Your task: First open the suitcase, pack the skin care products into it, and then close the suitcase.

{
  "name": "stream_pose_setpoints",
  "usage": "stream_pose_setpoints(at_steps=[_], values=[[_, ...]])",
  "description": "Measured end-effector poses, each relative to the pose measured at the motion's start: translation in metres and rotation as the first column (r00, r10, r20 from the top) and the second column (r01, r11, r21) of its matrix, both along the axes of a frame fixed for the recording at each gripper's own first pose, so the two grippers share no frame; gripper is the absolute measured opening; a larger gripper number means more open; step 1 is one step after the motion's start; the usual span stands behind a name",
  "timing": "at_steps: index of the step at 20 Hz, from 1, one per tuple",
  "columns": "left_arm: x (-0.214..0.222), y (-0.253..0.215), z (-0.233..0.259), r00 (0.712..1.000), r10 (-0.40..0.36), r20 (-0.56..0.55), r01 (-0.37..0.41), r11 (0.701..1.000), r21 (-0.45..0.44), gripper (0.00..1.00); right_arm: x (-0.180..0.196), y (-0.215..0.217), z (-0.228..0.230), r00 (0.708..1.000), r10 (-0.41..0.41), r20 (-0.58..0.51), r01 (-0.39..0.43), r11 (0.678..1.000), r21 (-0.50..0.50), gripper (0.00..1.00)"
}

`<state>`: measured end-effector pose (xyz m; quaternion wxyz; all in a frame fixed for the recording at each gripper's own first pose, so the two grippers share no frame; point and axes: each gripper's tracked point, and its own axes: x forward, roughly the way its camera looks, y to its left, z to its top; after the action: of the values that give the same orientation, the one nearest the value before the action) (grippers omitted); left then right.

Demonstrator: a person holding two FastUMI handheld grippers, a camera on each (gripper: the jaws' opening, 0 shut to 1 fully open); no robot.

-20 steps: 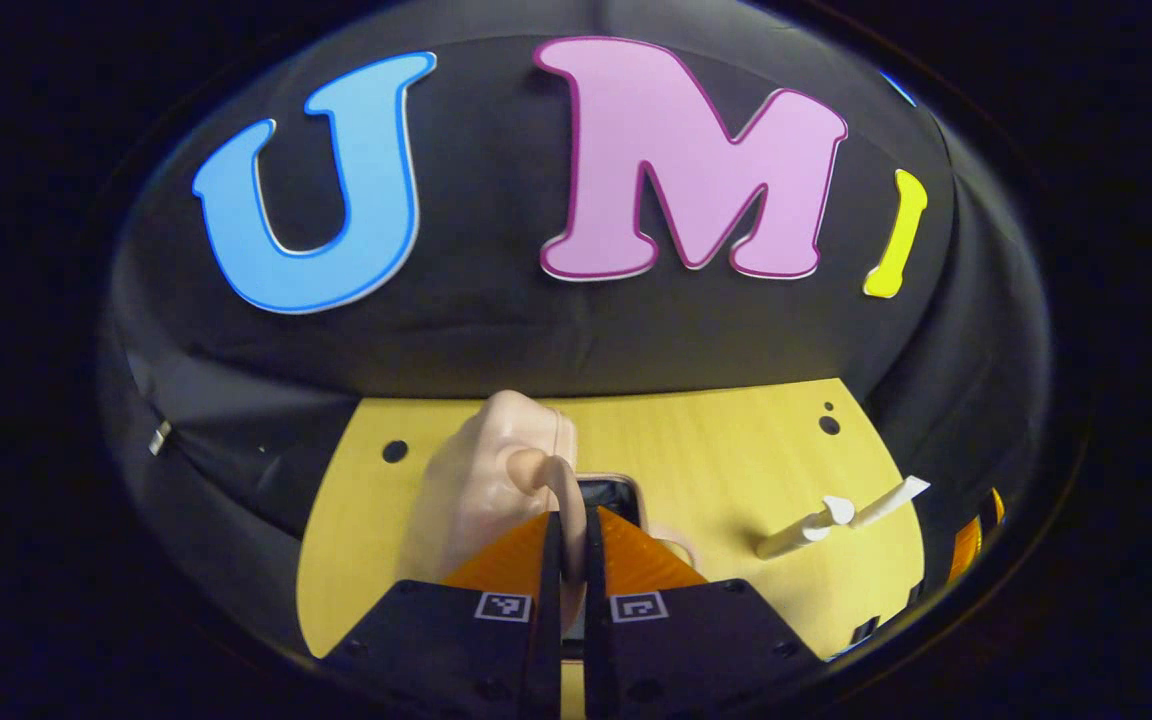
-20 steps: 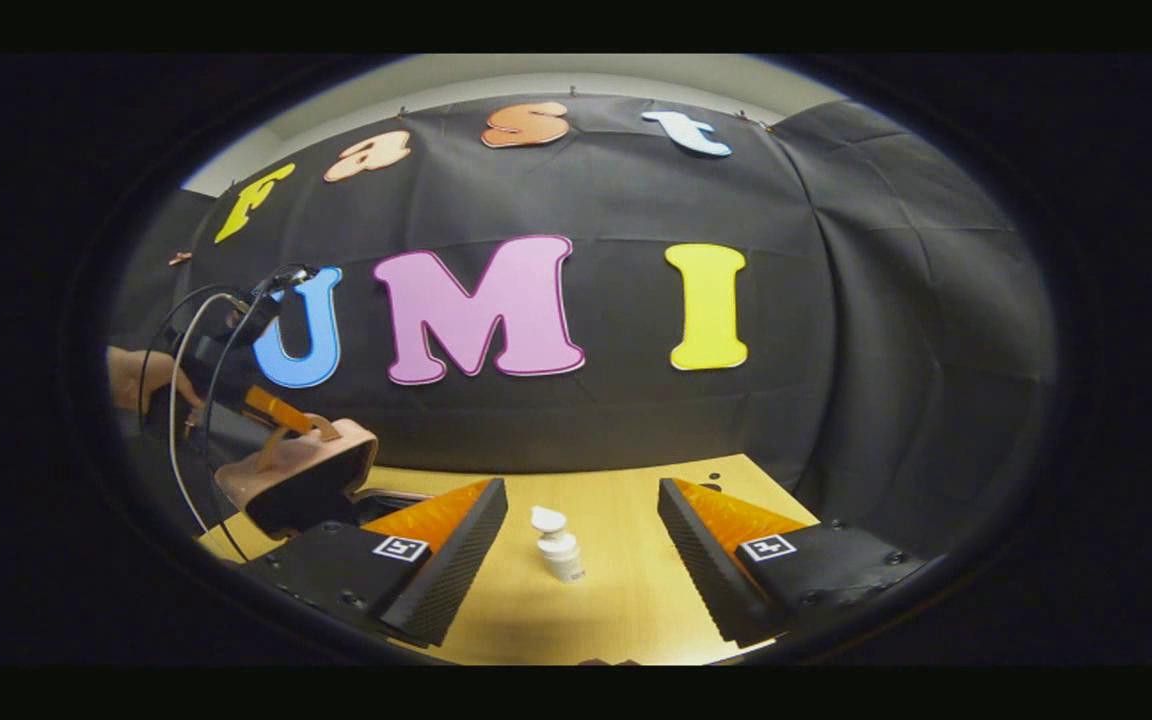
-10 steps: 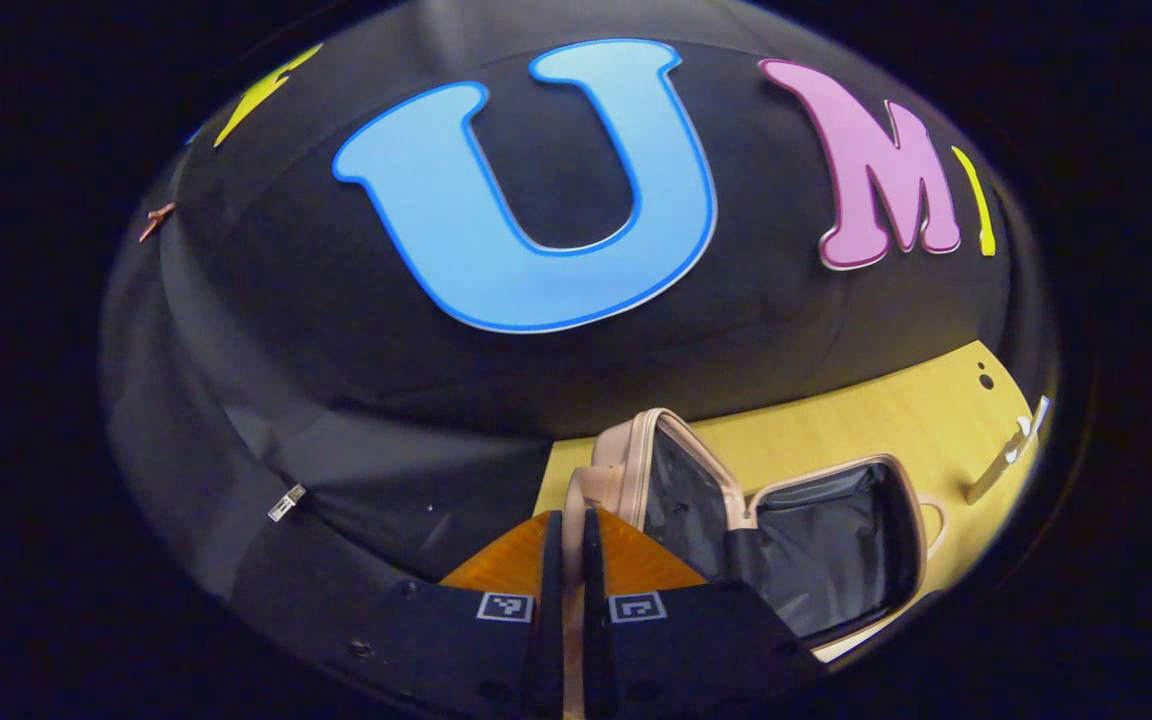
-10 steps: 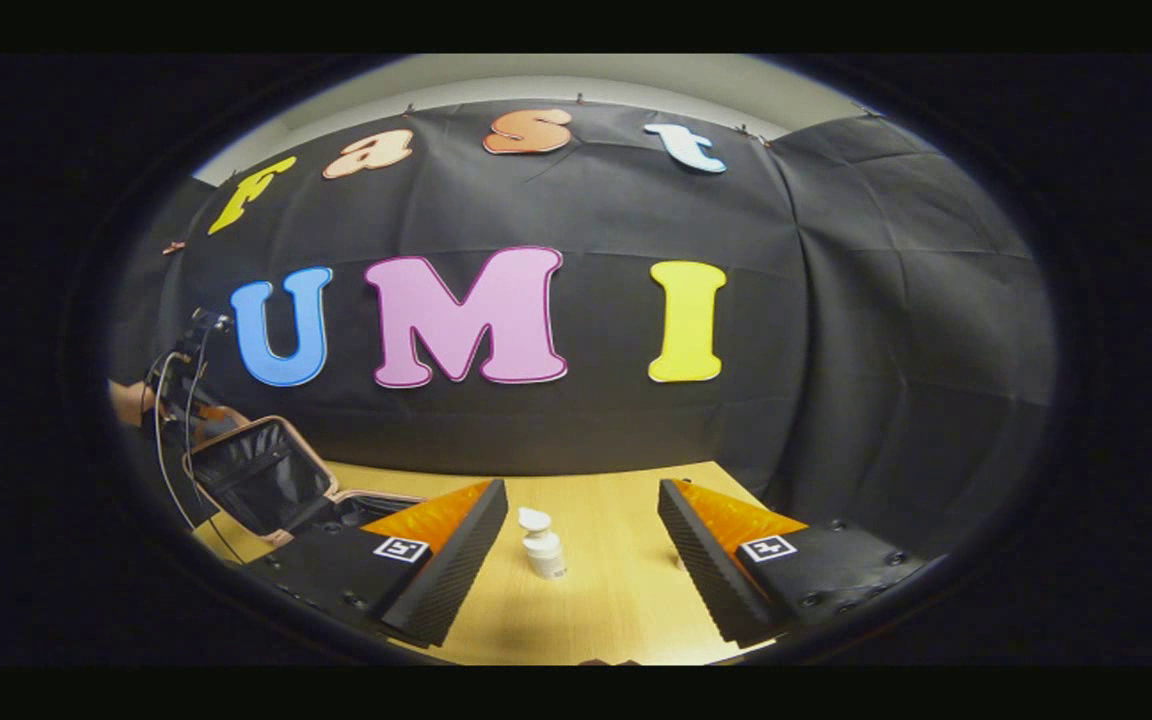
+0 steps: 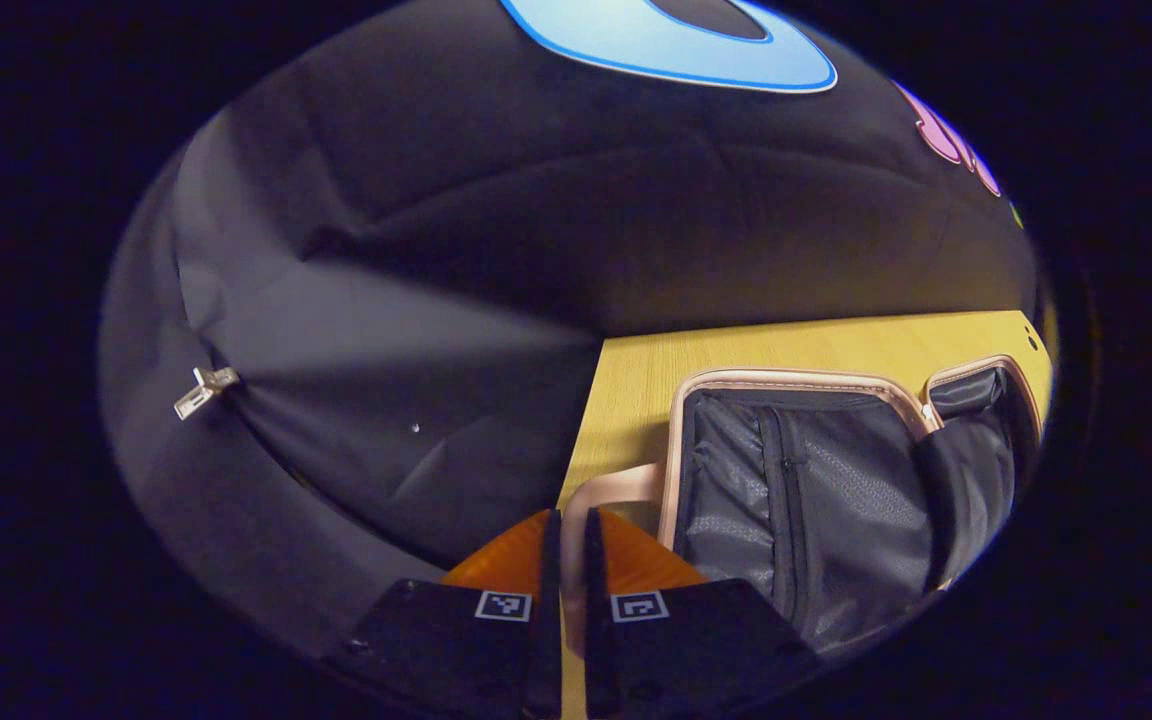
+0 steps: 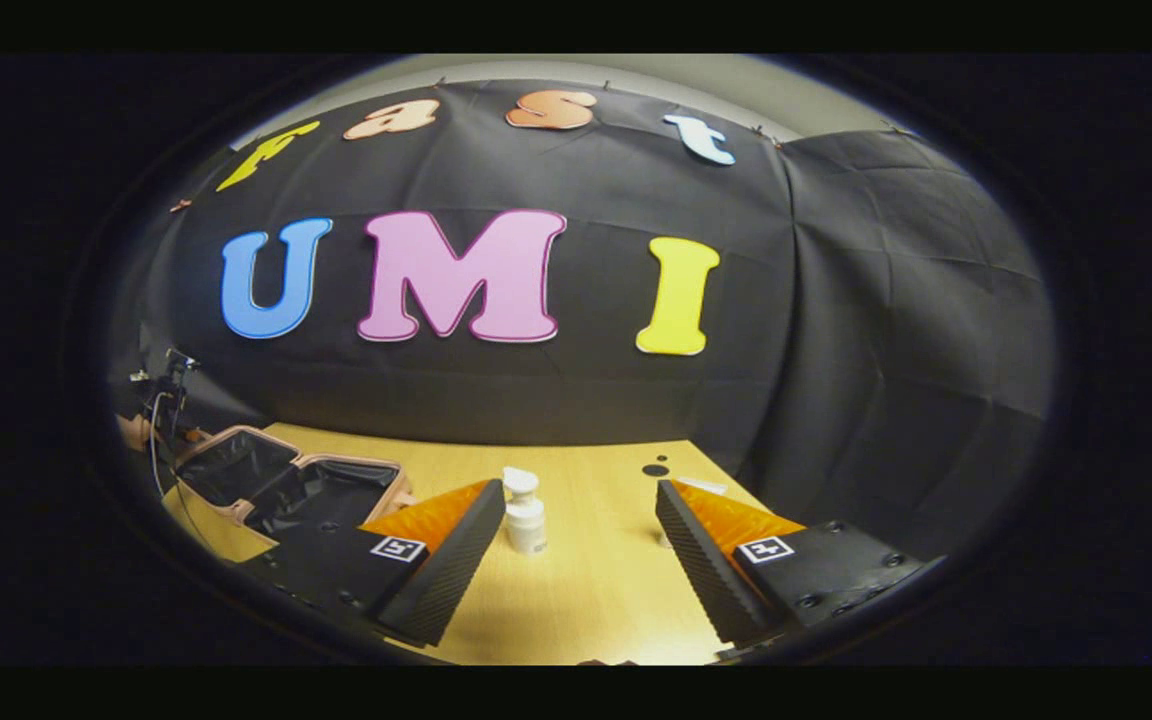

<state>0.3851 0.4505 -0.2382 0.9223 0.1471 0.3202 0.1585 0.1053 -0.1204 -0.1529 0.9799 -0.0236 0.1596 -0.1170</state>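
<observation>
Two halves of the suitcase (image 5: 816,470) lie spread flat on the bench (image 6: 586,590), dark lining up, hinge running between them; in the right gripper view the case (image 6: 286,485) sits at the bench's left edge. Its long axis across both halves runs roughly along the bench's width, left to right, with the pink handle loop (image 5: 601,490) on the outer left half pointing toward the left edge.

The left gripper (image 5: 568,540) has its fingers pressed together, and the handle loop appears pinched between them, though the contact itself is hard to see. The right gripper (image 6: 581,520) is spread wide and carries nothing, with the white pump bottle (image 6: 524,512) standing upright just ahead, near its left finger.

Opening looks done, so the step in hand is likely letting go of the handle and starting to pack. To do it well, release the loop only once that half rests fully on the bench, so it does not flop back. For the bottle, centre it between the wide fingers and grip the body below the pump head, keeping it upright. A slim white item (image 6: 701,486) lies near the back right corner.
</observation>
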Motion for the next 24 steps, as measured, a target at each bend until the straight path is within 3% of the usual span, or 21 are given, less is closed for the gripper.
stream_pose_setpoints(at_steps=[2, 3, 4, 7, 8, 11, 16, 17, 18, 22, 24], values=[[-0.008, 0.016, -0.005, 0.998, 0.063, 0.005, -0.063, 0.997, 0.033, 0.21, -0.002, -0.002, 0.004, 1.000, -0.015, 0.008, 0.015, 1.000, -0.003, 0.97], [-0.009, 0.017, 0.000, 0.997, 0.071, 0.019, -0.072, 0.997, 0.034, 0.29, -0.003, -0.004, 0.006, 1.000, -0.025, 0.012, 0.025, 1.000, 0.012, 1.00], [-0.012, 0.016, 0.008, 0.996, 0.085, 0.035, -0.087, 0.995, 0.050, 0.25, -0.004, -0.007, 0.009, 0.999, -0.038, 0.015, 0.038, 0.999, 0.018, 0.96], [-0.020, -0.020, 0.052, 0.990, 0.041, 0.136, -0.048, 0.998, 0.049, 0.70, -0.013, -0.023, 0.019, 0.996, -0.082, 0.035, 0.083, 0.997, -0.004, 0.96], [-0.022, -0.040, 0.064, 0.985, 0.006, 0.173, -0.012, 0.999, 0.034, 0.72, -0.017, -0.029, 0.021, 0.995, -0.093, 0.039, 0.094, 0.996, -0.010, 0.97], [-0.029, -0.117, 0.100, 0.956, -0.102, 0.276, 0.106, 0.994, 0.002, 0.98, -0.026, -0.044, 0.024, 0.992, -0.119, 0.044, 0.120, 0.993, -0.013, 0.97], [-0.055, -0.256, 0.123, 0.897, -0.196, 0.397, 0.240, 0.969, -0.063, 0.98, -0.026, -0.076, 0.015, 0.991, -0.126, 0.040, 0.127, 0.991, -0.035, 0.96], [-0.060, -0.284, 0.123, 0.887, -0.213, 0.409, 0.268, 0.960, -0.081, 0.98, -0.024, -0.082, 0.009, 0.992, -0.123, 0.034, 0.124, 0.992, -0.025, 0.92], [-0.066, -0.313, 0.118, 0.885, -0.224, 0.409, 0.287, 0.953, -0.099, 0.98, -0.021, -0.088, 0.000, 0.993, -0.118, 0.021, 0.118, 0.993, -0.011, 0.96], [-0.086, -0.428, 0.098, 0.845, -0.323, 0.426, 0.403, 0.908, -0.112, 0.98, -0.004, -0.116, -0.028, 0.996, -0.093, -0.003, 0.093, 0.996, 0.010, 0.97], [-0.098, -0.496, 0.083, 0.798, -0.408, 0.443, 0.498, 0.861, -0.104, 0.98, 0.004, -0.129, -0.044, 0.996, -0.083, -0.020, 0.083, 0.996, 0.026, 0.97]])
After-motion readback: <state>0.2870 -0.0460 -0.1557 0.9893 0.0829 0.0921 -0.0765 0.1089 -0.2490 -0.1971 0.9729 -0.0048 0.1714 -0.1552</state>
